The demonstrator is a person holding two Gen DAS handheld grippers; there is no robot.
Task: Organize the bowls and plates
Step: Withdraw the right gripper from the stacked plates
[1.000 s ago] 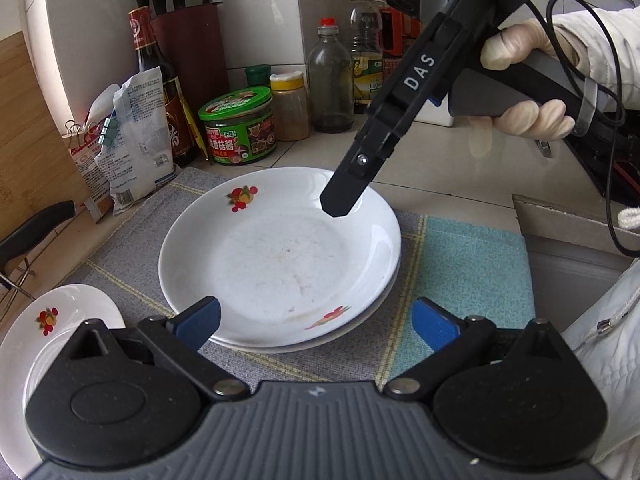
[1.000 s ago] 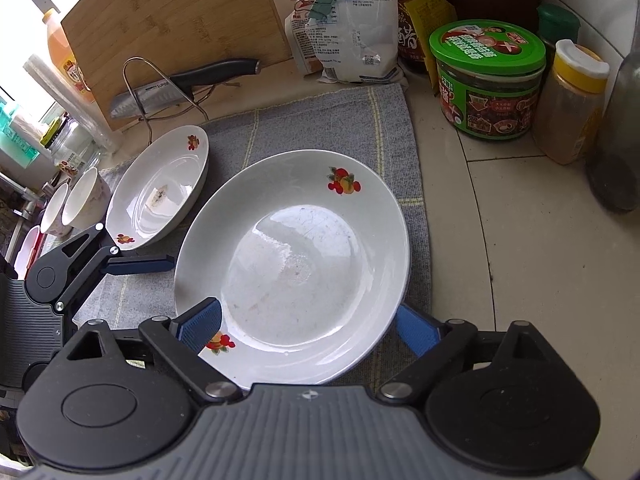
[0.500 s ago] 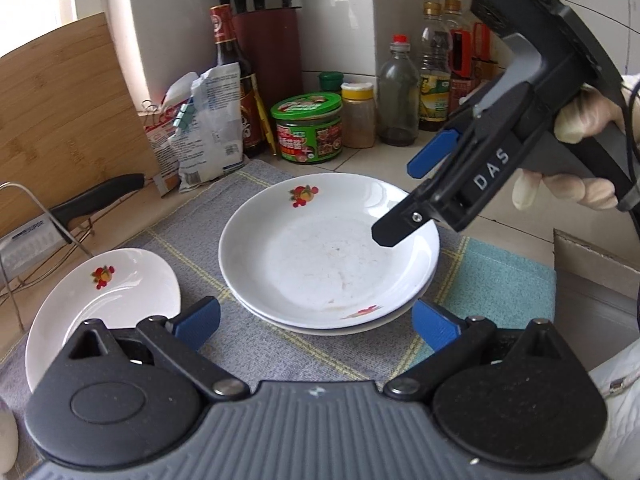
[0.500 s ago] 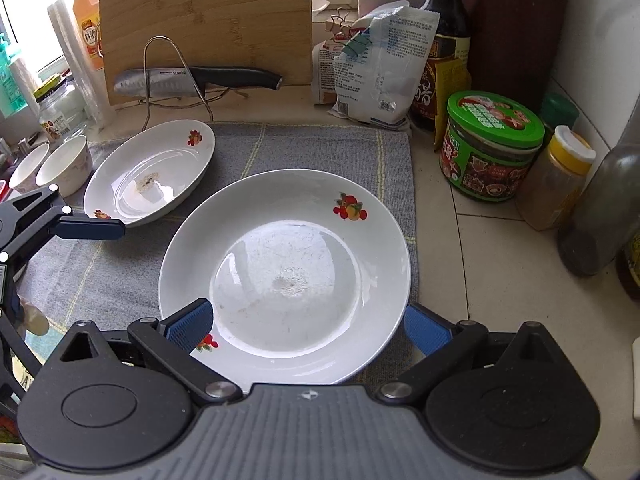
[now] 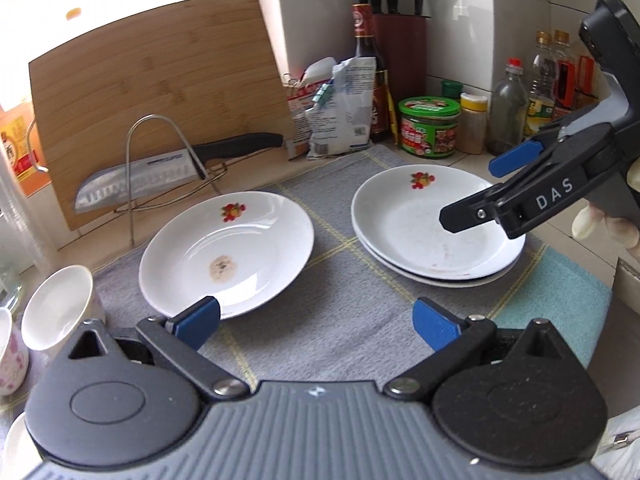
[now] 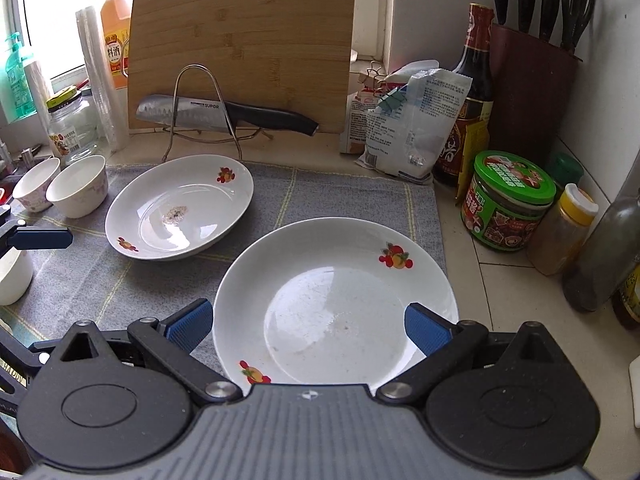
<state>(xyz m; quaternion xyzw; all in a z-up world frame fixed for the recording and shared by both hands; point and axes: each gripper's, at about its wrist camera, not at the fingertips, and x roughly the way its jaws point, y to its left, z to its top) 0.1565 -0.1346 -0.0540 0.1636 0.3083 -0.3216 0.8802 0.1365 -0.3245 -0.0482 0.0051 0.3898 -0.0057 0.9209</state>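
Observation:
Two white plates with fruit prints sit stacked [image 5: 404, 236] on the right of the grey mat [image 5: 340, 304]. A third plate [image 5: 228, 252], with a brown stain, lies alone to their left. My left gripper [image 5: 316, 322] is open and empty, low over the mat in front of both. Above the stack's right side my right gripper [image 5: 480, 190] hangs open, touching nothing. In the right wrist view the right gripper [image 6: 308, 324] spans the near half of the stack [image 6: 332, 272] without contact, and the single plate [image 6: 180, 208] lies further left. Two small bowls [image 6: 78, 184] stand at the mat's left edge.
A bamboo board [image 5: 160, 92] leans on the wall behind a wire rack holding a knife [image 5: 160, 172]. At the back right are a bag [image 5: 340, 108], a green-lidded jar [image 5: 428, 128], bottles [image 5: 508, 108] and a knife block [image 5: 396, 64]. Another bowl [image 6: 12, 276] sits at far left.
Both grippers have drawn back and up from the stacked plates. The right gripper's finger has lifted off the top plate. The single plate and the bowls have come into view.

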